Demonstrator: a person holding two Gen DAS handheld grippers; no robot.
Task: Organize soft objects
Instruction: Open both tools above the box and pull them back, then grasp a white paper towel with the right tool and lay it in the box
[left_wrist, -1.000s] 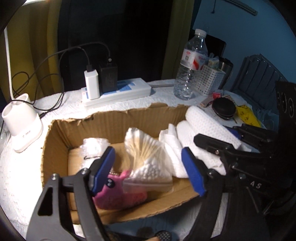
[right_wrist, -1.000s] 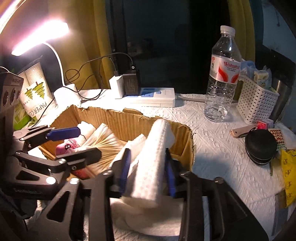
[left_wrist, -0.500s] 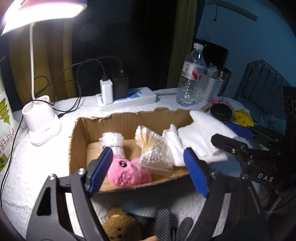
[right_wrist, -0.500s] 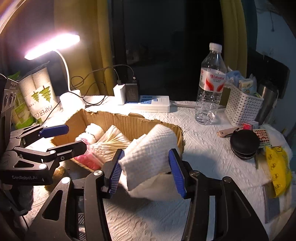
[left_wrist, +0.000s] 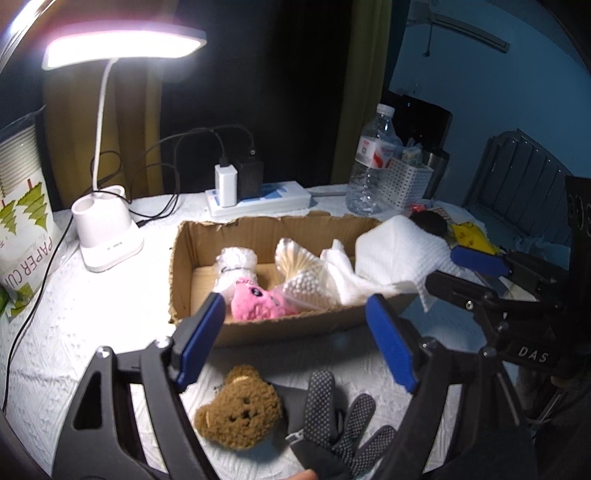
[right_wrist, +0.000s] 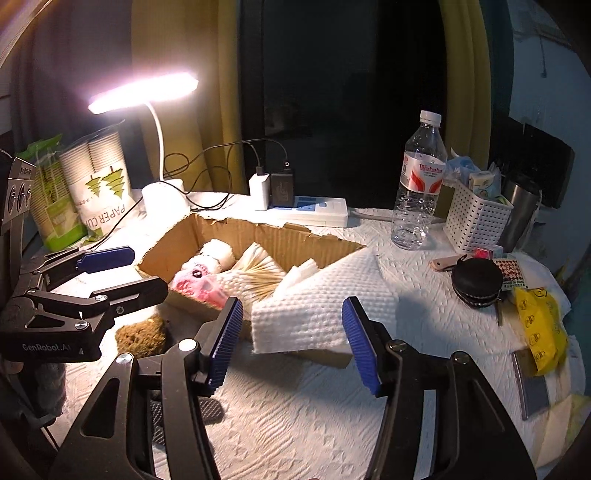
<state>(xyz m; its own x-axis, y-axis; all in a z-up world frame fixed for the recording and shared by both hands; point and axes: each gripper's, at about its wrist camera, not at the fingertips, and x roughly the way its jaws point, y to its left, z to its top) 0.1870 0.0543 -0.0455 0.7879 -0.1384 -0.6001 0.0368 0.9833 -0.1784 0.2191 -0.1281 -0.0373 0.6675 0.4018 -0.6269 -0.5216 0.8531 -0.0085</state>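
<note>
paper towel (right_wrist: 325, 295) drapes over box (right_wrist: 266, 236) corner; bear (left_wrist: 240, 406), glove (left_wrist: 332, 424) nearby.

Right gripper (right_wrist: 291, 341) spread wide and empty, white paper towel (right_wrist: 325, 299) draped over cardboard box (right_wrist: 266, 236) edge, pink plush (right_wrist: 195, 282) inside, left gripper (right_wrist: 125, 273) open beside

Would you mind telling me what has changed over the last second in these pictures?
The right gripper opened and let go of the white paper towel, which now lies draped over the cardboard box corner. Both grippers drew back from the box; the left gripper stayed open. The pink plush and cotton swabs kept their places.
</note>
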